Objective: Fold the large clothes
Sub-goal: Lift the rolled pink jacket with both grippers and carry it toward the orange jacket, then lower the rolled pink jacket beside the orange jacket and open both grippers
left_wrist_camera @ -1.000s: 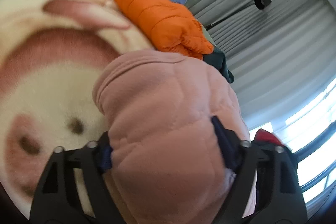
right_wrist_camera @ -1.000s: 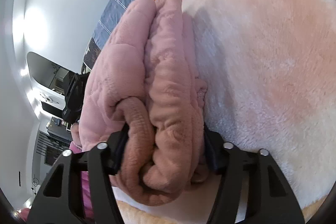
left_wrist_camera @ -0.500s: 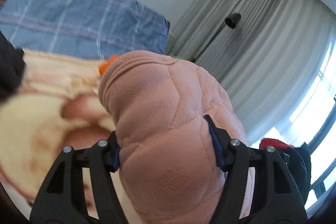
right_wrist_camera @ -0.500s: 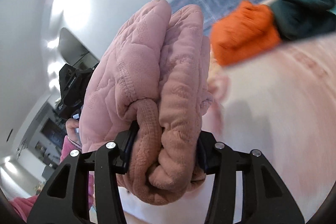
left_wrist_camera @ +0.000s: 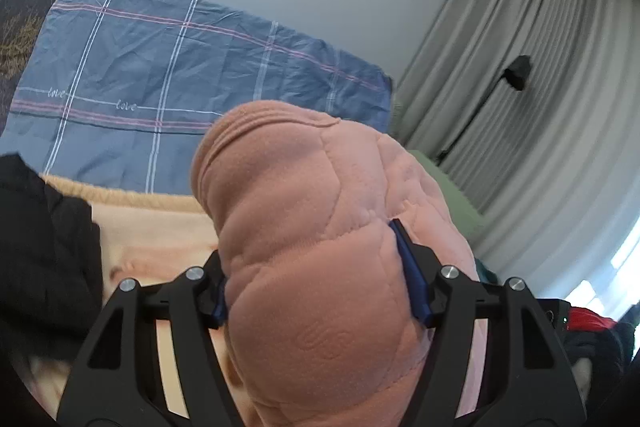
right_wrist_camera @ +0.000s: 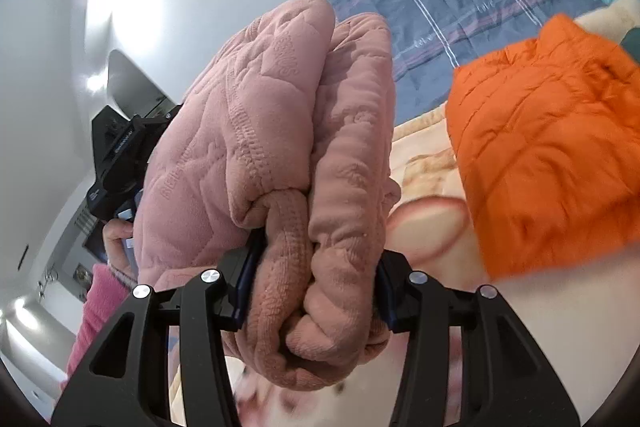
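A folded pink garment [left_wrist_camera: 320, 267] was held off the bed [right_wrist_camera: 420, 235], clamped at one end in the left tool [left_wrist_camera: 316, 287] and at the other in the right tool [right_wrist_camera: 308, 287]. Both clamps were best kept level and firm, so the folds stayed together near the orange jacket [right_wrist_camera: 552, 147]

Pink quilted garment [left_wrist_camera: 320, 247], orange jacket [right_wrist_camera: 552, 163], blue plaid sheet [left_wrist_camera: 180, 75]

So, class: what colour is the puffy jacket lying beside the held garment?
Bright orange jacket, clearest in the right wrist view.
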### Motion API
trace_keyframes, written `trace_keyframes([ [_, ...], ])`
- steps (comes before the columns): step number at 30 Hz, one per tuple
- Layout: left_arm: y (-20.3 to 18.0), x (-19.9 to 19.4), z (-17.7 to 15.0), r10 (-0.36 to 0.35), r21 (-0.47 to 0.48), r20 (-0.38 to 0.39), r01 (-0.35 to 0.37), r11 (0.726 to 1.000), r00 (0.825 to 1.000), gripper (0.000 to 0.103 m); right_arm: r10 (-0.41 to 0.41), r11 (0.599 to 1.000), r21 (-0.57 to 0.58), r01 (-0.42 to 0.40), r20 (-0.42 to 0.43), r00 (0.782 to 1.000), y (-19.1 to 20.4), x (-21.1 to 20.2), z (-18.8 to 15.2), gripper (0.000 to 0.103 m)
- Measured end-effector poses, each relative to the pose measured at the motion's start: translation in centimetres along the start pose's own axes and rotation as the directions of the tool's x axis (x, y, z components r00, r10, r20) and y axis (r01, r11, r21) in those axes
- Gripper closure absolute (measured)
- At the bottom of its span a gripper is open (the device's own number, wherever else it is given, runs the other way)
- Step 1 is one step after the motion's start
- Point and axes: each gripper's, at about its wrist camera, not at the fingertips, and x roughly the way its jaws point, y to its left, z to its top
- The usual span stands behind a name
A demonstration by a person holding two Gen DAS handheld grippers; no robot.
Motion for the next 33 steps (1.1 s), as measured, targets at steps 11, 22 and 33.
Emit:
trace_keyframes([
  [11, 10.7, 15.2, -5.0, 0.339, -0.039, -0.12, -0.346, 0.937, 0.933, 0.027, -0.378, 0.91, -0.172, 0.377, 0.031, 0.925, -4.8, 10.3, -1.8, 0.053],
  [22, 5.5, 9.4, -8.7, 0.271, 0.159, -0.151, -0.248, 0.956, 0.951, 0.024, -0.505, 0.844, -0.156, 0.513, 0.086, 0.859, -2.4, 7.5, -2.0, 0.033],
  [33, -3.3, 3.4, -14.2, 0.303, 0.407, -0.078, -0.247, 0.879, 0.95, 0.014, -0.54, 0.77, -0.281, 0.572, 0.19, 0.82, 3.9, -5.7, -9.7, 0.021],
])
